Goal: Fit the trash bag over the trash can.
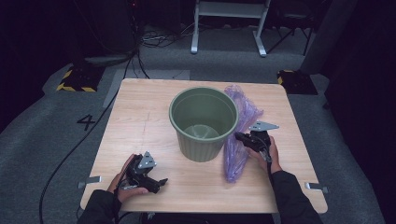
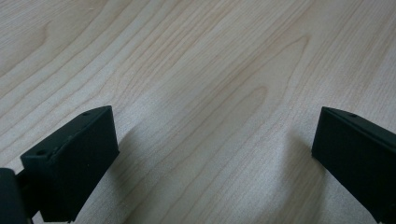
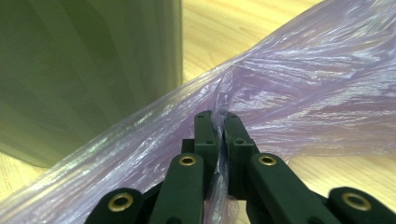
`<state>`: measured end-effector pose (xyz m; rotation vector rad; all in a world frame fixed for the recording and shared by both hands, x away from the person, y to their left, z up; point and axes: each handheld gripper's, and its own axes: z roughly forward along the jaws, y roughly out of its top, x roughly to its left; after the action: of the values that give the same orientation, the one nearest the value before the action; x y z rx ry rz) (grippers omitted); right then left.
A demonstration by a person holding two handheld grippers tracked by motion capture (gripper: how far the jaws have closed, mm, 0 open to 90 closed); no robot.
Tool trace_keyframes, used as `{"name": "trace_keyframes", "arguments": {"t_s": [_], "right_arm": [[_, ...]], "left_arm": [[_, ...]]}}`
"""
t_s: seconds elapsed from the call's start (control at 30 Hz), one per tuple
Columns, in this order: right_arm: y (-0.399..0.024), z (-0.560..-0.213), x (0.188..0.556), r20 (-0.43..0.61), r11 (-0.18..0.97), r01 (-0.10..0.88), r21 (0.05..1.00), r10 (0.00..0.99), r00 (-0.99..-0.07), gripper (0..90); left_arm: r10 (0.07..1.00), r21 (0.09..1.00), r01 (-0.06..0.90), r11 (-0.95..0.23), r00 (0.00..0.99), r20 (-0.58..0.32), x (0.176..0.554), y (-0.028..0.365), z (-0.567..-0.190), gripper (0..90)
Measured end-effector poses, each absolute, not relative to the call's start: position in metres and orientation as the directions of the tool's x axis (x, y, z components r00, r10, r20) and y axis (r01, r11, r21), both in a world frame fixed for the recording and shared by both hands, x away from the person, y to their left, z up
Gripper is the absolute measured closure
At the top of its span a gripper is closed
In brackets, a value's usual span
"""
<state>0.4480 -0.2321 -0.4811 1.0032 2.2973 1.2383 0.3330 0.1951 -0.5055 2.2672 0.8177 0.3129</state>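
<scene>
Pinching purple bag [image 3: 299, 93], right tongs [image 3: 220, 119]

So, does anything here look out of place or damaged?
Nothing looks damaged or spilled. The purple plastic bag lies crumpled on the table beside the upright green bin, not in it, and the right tool pinches a fold of it.
</scene>
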Motion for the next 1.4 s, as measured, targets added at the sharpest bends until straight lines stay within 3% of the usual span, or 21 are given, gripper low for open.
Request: {"name": "trace_keyframes", "arguments": {"t_s": [0.3, 0.53, 0.73, 0.77, 0.8, 0.93, 1.27, 1.3, 1.37, 1.4], "right_arm": [[-0.244, -0.467, 0.445, 0.034, 0.344, 0.409, 0.845, 0.729, -0.684, 87.0], [-0.243, -0.474, 0.446, 0.019, 0.391, 0.441, 0.808, 0.73, -0.683, 72.6], [-0.237, -0.478, 0.449, 0.016, 0.406, 0.457, 0.792, 0.734, -0.679, 40.1], [-0.237, -0.478, 0.449, 0.016, 0.406, 0.457, 0.792, 0.734, -0.679, 40.1], [-0.234, -0.477, 0.449, 0.013, 0.405, 0.455, 0.793, 0.736, -0.677, 31.0], [-0.229, -0.477, 0.45, -0.001, 0.413, 0.455, 0.789, 0.742, -0.671, 20.0], [-0.209, -0.494, 0.463, -0.034, 0.479, 0.495, 0.725, 0.742, -0.669, 16.6], [-0.209, -0.495, 0.464, -0.037, 0.48, 0.498, 0.722, 0.746, -0.665, 18.1], [-0.211, -0.497, 0.467, -0.022, 0.468, 0.504, 0.726, 0.748, -0.663, 32.8], [-0.212, -0.497, 0.468, -0.012, 0.465, 0.506, 0.727, 0.744, -0.668, 36.2]], "left_arm": [[0.632, 0.686, 0.462, -0.563, 0.775, -0.004, 0.334, 0.195, -0.505, 0.3], [0.633, 0.686, 0.463, -0.561, 0.774, -0.005, 0.333, 0.195, -0.506, 0.3], [0.631, 0.685, 0.462, -0.563, 0.776, -0.004, 0.334, 0.195, -0.505, 0.2], [0.631, 0.685, 0.462, -0.563, 0.776, -0.004, 0.334, 0.195, -0.505, 0.3], [0.631, 0.685, 0.462, -0.563, 0.776, -0.005, 0.334, 0.195, -0.505, 0.3], [0.631, 0.687, 0.46, -0.563, 0.776, -0.004, 0.334, 0.195, -0.506, 0.3], [0.63, 0.686, 0.46, -0.563, 0.777, -0.004, 0.334, 0.195, -0.506, 0.3], [0.63, 0.686, 0.461, -0.563, 0.777, -0.005, 0.334, 0.195, -0.505, 0.3], [0.63, 0.686, 0.461, -0.563, 0.777, -0.005, 0.334, 0.195, -0.505, 0.3], [0.629, 0.685, 0.461, -0.564, 0.777, -0.004, 0.334, 0.195, -0.505, 0.3]]}}
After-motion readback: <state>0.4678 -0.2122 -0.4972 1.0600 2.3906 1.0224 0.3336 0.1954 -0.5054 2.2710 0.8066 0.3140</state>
